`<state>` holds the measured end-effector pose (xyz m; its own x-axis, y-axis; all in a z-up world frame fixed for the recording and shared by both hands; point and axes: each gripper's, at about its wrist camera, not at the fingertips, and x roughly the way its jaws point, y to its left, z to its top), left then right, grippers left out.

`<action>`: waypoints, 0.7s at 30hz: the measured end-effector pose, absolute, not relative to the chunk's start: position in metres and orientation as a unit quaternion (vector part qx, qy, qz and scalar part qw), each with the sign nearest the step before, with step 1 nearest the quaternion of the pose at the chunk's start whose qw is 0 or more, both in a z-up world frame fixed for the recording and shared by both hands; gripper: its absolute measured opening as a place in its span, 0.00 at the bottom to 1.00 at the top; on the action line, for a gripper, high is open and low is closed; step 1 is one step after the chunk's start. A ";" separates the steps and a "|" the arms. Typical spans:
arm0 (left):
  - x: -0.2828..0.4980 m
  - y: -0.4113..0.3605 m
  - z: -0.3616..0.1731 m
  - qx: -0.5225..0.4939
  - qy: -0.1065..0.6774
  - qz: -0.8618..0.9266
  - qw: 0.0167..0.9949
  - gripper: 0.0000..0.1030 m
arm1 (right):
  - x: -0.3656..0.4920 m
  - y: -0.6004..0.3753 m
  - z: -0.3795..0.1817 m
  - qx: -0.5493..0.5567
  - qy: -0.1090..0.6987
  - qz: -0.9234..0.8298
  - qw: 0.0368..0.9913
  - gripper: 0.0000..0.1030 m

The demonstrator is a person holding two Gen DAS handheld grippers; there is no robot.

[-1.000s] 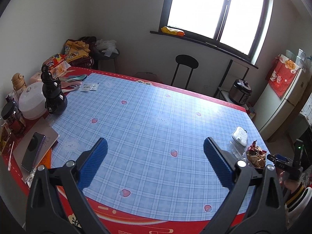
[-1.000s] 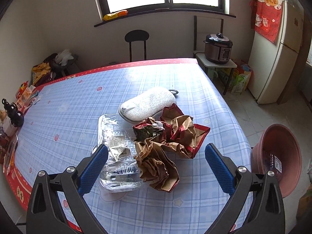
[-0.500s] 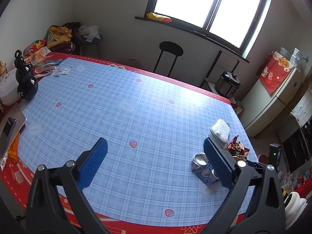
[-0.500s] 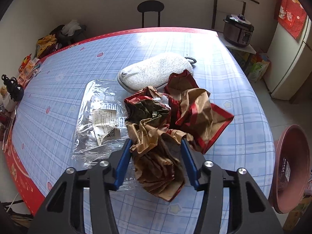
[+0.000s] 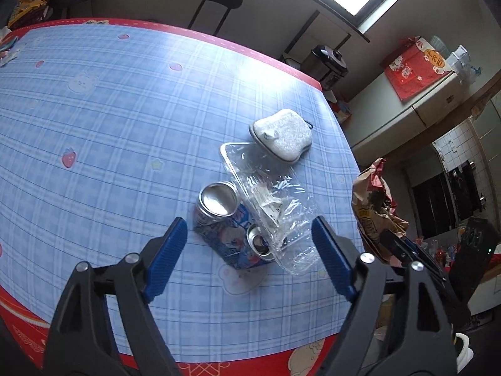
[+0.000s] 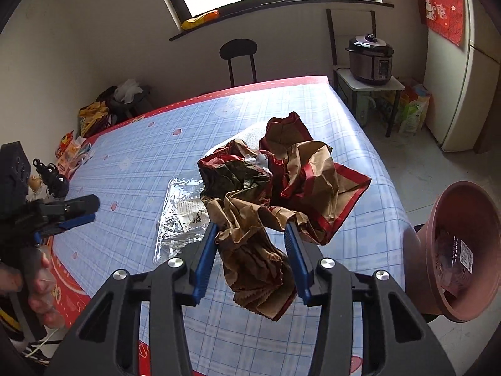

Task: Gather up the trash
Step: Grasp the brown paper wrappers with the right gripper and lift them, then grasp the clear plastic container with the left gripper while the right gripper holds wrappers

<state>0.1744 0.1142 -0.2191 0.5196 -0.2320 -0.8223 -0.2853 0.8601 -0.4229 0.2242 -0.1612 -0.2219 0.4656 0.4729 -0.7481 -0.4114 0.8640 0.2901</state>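
Note:
My right gripper (image 6: 252,252) is shut on a crumpled brown and red paper bag (image 6: 275,194) and holds it lifted above the table; the bag also shows in the left wrist view (image 5: 372,206). My left gripper (image 5: 250,250) is open, just above a crushed blue drink carton (image 5: 225,238) with a can end and a clear plastic tray (image 5: 272,200). The clear tray (image 6: 181,219) lies under the bag in the right wrist view.
A white fuzzy pouch (image 5: 281,134) lies beyond the tray. A reddish-brown basin (image 6: 457,250) with a wrapper stands off the table's right edge. A black stool (image 6: 239,53), a rice cooker (image 6: 371,58) and a fridge (image 6: 463,78) stand farther off.
My right gripper closed on the paper bag and lifted it off the table. My left gripper swung right and down toward the carton and tray, still open.

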 end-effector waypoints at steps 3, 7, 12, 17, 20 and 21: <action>0.191 0.098 -0.245 -0.274 0.505 0.011 0.818 0.69 | 0.216 -0.183 -0.218 0.047 0.445 0.244 0.860 0.43; 0.207 0.087 -0.273 -0.281 0.527 0.027 0.802 0.61 | 0.205 -0.213 -0.217 0.063 0.447 0.218 0.865 0.43; 0.218 0.087 -0.297 -0.301 0.536 0.041 0.788 0.57 | 0.195 -0.242 -0.217 0.076 0.448 0.190 0.870 0.43; 0.227 0.086 -0.305 -0.304 0.536 0.039 0.787 0.55 | 0.187 -0.253 -0.217 0.077 0.449 0.176 0.873 0.43; 0.233 0.083 -0.305 -0.302 0.535 0.035 0.788 0.47 | 0.184 -0.250 -0.215 0.074 0.450 0.176 0.873 0.43; 0.235 0.082 -0.305 -0.300 0.536 0.035 0.789 0.37 | 0.183 -0.249 -0.214 0.072 0.450 0.176 0.873 0.43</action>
